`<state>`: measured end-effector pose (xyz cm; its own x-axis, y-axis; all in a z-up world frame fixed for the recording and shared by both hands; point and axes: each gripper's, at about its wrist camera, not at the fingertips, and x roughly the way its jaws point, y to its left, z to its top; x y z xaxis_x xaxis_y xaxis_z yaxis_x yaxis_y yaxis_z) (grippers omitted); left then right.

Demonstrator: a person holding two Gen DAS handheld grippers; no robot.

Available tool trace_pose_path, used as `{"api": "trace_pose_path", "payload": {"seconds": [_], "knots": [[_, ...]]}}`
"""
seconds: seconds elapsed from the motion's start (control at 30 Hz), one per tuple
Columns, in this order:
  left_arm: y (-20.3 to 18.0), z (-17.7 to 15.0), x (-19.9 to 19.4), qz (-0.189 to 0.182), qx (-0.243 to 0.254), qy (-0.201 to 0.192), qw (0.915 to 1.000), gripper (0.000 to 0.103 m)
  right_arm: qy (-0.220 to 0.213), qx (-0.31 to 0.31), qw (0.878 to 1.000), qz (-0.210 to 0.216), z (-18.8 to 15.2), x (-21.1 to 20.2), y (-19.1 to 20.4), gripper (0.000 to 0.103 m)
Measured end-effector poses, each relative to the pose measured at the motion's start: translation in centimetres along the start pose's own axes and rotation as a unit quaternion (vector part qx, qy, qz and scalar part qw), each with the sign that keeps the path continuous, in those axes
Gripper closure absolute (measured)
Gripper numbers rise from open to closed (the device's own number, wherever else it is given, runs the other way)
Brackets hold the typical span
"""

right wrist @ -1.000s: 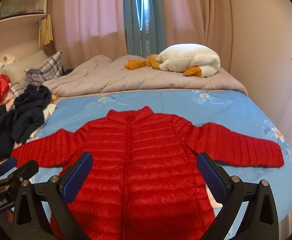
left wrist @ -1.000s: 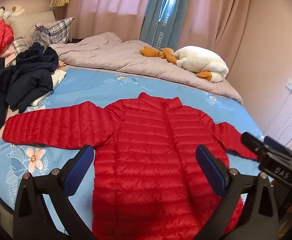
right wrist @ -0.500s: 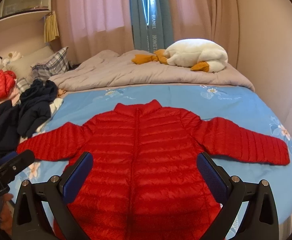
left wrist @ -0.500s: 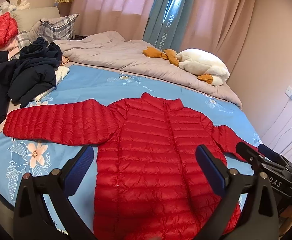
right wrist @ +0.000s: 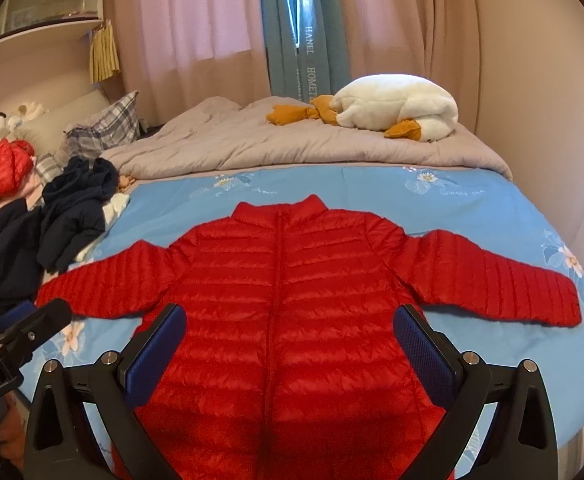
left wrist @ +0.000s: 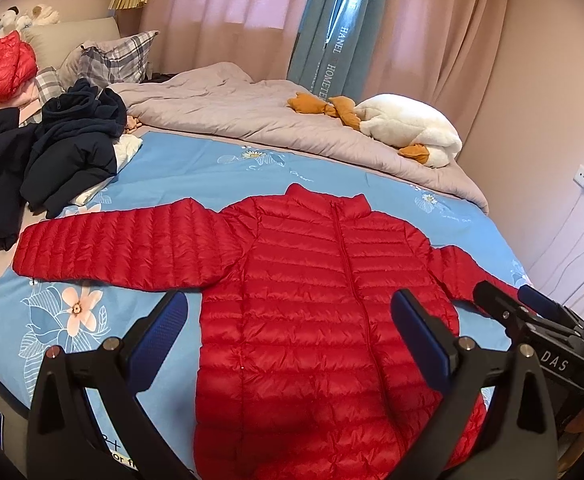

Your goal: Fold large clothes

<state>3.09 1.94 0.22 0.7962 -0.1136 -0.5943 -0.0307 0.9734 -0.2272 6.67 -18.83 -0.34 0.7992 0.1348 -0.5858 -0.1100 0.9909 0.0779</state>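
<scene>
While both tongs [left wrist: 289, 336] [right wrist: 289, 340] gape empty, red jacket [right wrist: 292, 304] lies flat; sleeves outspread.

At the upper right of your frame a white plush goose [right wrist: 400, 106] lies on the grey duvet [right wrist: 251, 140]. At left you see dark clothes [left wrist: 71, 148] heaped beside a plaid pillow [left wrist: 115, 60].
</scene>
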Motion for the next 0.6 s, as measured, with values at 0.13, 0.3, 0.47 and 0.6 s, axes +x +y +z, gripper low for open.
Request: {"api": "trace_pose_path", "payload": {"seconds": [0.13, 0.3, 0.47, 0.6], "knots": [[-0.10, -0.03, 0.06, 0.004, 0.000, 0.002, 1.0000, 0.002, 0.002, 0.004, 1.000, 0.001, -0.06, 0.08, -0.21, 0.000], [-0.11, -0.12, 0.11, 0.004, 0.002, 0.005, 1.0000, 0.002, 0.003, 0.005, 1.000, -0.001, -0.14, 0.06, -0.12, 0.000], [-0.19, -0.27, -0.15, 0.006, 0.008, 0.003, 0.9999, 0.002, 0.003, 0.007, 1.000, -0.002, -0.27, -0.21, -0.14, 0.000], [-0.36, -0.38, -0.09, 0.007, 0.014, 0.006, 0.9999, 0.002, 0.003, 0.012, 1.000, -0.002, -0.37, -0.46, -0.24, 0.000]]}}
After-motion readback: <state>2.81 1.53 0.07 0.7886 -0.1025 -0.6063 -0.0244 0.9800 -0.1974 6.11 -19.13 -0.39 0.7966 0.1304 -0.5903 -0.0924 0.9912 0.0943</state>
